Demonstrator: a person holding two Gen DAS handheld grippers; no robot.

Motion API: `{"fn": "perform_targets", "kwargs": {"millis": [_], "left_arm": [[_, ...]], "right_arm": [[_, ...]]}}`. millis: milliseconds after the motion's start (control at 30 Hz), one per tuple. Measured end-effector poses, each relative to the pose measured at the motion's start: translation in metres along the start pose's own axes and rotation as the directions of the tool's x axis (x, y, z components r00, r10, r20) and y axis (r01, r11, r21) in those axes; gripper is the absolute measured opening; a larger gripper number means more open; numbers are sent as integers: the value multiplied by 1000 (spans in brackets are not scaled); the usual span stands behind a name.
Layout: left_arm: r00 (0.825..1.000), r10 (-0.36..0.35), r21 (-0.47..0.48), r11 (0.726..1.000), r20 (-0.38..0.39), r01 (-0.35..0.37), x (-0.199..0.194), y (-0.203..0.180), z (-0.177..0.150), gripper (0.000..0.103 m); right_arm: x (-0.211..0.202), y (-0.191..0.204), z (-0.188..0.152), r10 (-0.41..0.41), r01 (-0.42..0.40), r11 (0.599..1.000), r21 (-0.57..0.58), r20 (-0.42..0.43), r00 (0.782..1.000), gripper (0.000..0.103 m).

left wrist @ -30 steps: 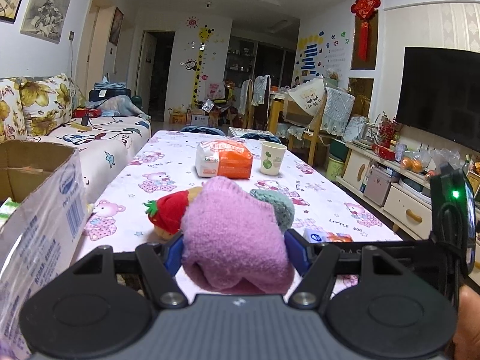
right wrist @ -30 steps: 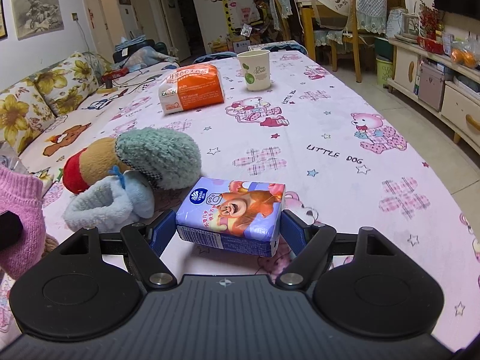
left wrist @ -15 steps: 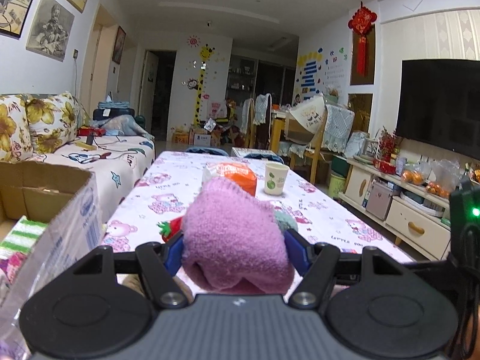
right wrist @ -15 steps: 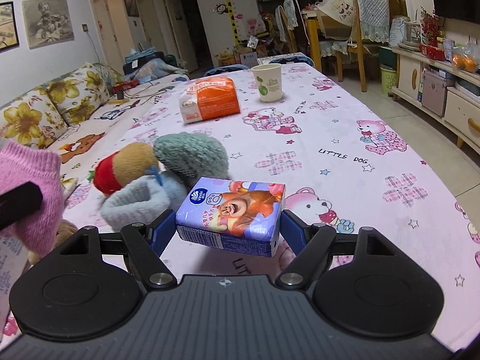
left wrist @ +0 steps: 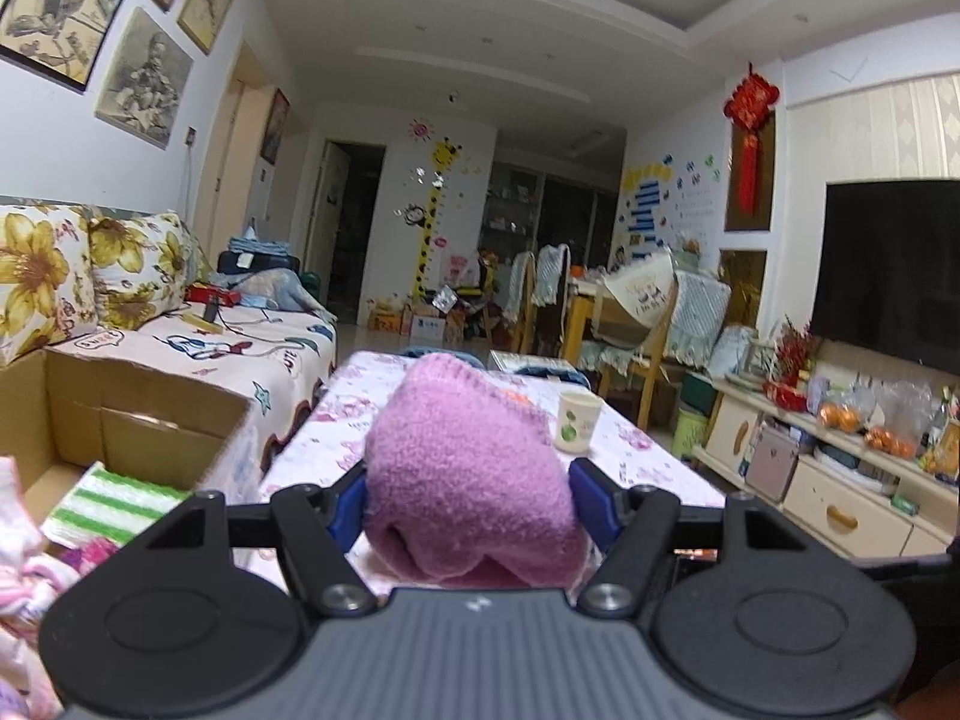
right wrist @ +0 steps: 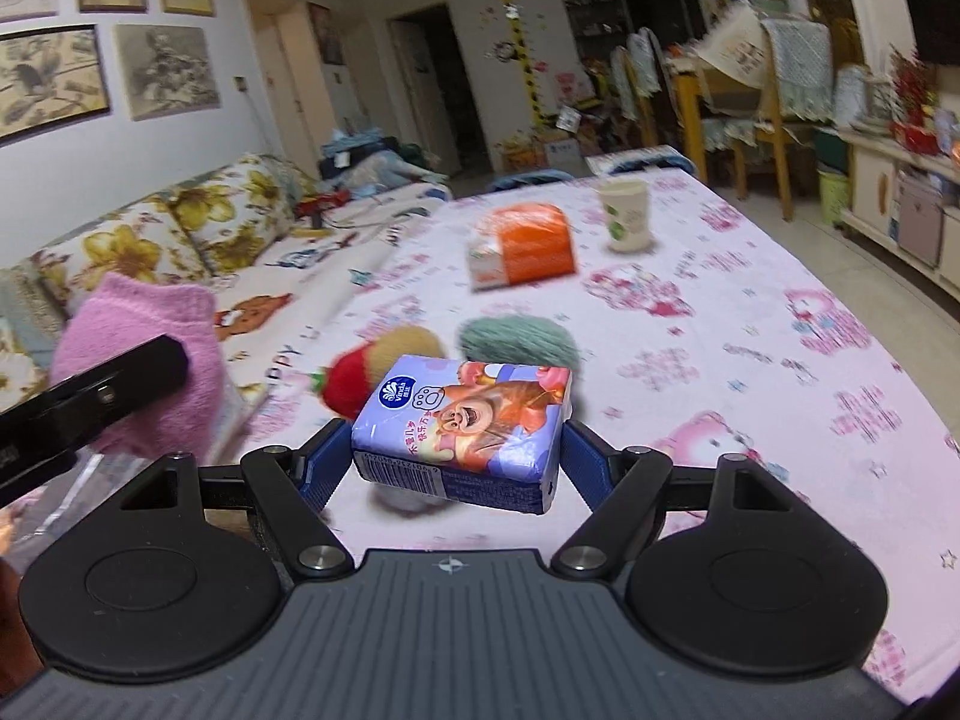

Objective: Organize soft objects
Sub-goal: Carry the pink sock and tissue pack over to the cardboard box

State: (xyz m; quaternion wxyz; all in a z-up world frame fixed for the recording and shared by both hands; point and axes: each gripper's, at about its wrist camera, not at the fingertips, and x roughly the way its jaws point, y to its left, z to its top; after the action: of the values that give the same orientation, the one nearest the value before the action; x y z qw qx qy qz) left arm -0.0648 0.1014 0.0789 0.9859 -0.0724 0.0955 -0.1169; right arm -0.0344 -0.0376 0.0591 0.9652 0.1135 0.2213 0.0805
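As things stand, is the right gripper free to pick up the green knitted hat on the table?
Probably not: the right gripper is shut on a tissue pack, so the green knitted hat stays out of reach until that is released.

Sock (left wrist: pixel 468 468) between the left tongs: pink-purple. Tissue pack (right wrist: pixel 462 432) between the right tongs: lilac, brown cartoon bear print. Beyond it, tablecloth (right wrist: pixel 750 324): pale pink, bear-and-star print; tissue packet (right wrist: pixel 528 246): orange and white. Left of the left tongs, cloth (left wrist: pixel 108 510): green-white striped.
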Motion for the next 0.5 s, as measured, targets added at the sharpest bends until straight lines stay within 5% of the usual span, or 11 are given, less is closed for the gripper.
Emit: {"fn": "perform_targets", "kwargs": {"millis": [500], "left_arm": [[974, 193, -127, 976, 115, -178, -31, 48, 14, 68]], "right_arm": [[8, 58, 15, 183, -175, 970, -166, 29, 983, 95]]}}
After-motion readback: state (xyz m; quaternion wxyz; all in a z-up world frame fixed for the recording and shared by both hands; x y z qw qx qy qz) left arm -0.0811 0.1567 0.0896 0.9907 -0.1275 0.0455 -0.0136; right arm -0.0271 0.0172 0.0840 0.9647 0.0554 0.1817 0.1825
